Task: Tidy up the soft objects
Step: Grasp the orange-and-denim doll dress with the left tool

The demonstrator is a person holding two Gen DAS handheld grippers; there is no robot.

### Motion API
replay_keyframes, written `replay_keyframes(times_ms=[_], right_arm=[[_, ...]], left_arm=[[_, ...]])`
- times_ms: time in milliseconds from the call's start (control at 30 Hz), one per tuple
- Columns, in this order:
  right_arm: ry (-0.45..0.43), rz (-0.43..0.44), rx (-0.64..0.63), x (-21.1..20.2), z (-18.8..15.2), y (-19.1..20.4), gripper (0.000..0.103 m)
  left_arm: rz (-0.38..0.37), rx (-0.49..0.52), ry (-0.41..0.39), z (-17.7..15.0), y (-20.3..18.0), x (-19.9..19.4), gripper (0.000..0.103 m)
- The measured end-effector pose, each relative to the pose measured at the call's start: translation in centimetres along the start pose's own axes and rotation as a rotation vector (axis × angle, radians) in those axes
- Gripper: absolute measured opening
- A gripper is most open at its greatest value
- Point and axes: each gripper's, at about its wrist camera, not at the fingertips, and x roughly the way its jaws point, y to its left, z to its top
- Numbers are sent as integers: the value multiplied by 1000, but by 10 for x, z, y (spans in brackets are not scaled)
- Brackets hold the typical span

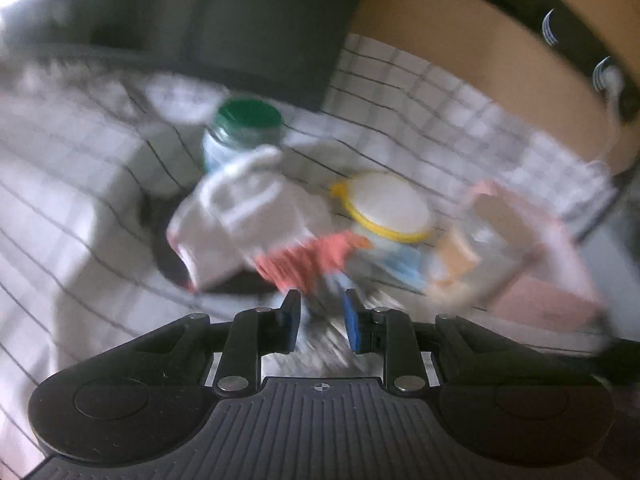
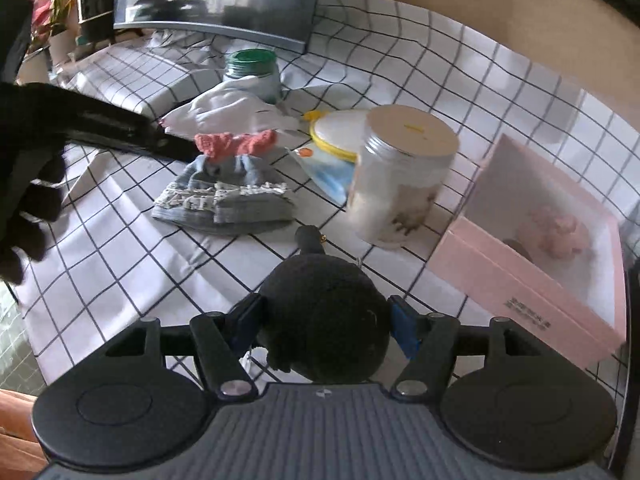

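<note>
On the tabletop: white black-grid cloth point(image 2: 400, 60) carries everything.
Pink cardboard box point(image 2: 532, 280): open, a pink soft item inside; probably the collecting place.
Clear plastic jar with pale lid point(image 2: 400, 184): upright, just left of the box.
Blue-grey knitted hat with coral trim point(image 2: 228, 196): flat, left of the jar, not yet gathered.
Black fuzzy plush ball point(image 2: 324, 320): clamped in the right tool point(image 2: 324, 328), near the box.
Left tool point(image 1: 320, 320): fingers slightly apart; blur hides any contents.
</note>
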Motion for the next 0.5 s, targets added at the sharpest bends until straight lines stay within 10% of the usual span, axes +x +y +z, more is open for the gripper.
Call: replay_keyframes(times_ms=[100, 233, 500], right_arm=[[-18, -2, -15, 0, -4, 0, 67], [-36, -2, -5, 0, -5, -3, 68], [-30, 12, 28, -1, -13, -9, 71]], left_arm=[[119, -26, -15, 3, -4, 13, 26], [101, -118, 41, 7, 6, 29, 26], [-21, 133, -21, 8, -41, 32, 26]])
